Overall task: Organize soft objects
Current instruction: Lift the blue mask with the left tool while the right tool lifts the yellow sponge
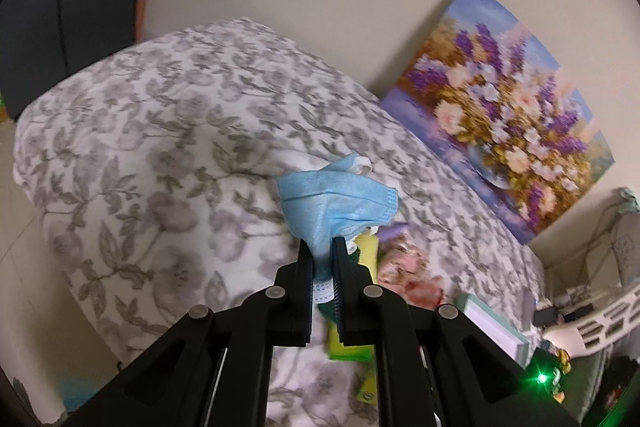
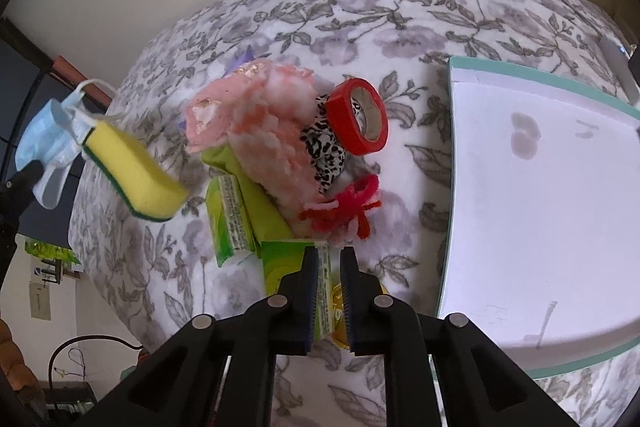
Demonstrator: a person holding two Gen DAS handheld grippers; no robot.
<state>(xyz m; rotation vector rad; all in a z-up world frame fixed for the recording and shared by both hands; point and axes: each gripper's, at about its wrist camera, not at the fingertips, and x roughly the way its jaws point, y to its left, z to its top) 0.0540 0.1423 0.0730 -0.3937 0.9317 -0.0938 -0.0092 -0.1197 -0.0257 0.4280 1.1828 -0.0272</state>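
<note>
We hold the pale blue pleated face mask [image 1: 336,203] pinched in our left gripper [image 1: 322,259], its jaws closed on a bunched corner so the rest fans out toward twelve o'clock above the grey floral bedspread [image 1: 160,131]. In the right wrist view a yellow sponge with a green scouring back [image 2: 134,175] hangs with the mask, tangled in its white ear loop, at nine o'clock from the pile. Our right gripper [image 2: 330,255] is clamped on a green tissue packet [image 2: 288,263] lying at the pile's six o'clock edge. The white box with a teal rim [image 2: 540,187] sits at three o'clock of the right gripper, so we judge the right hand nearer it. The sponge's long axis runs from ten to four o'clock.
</note>
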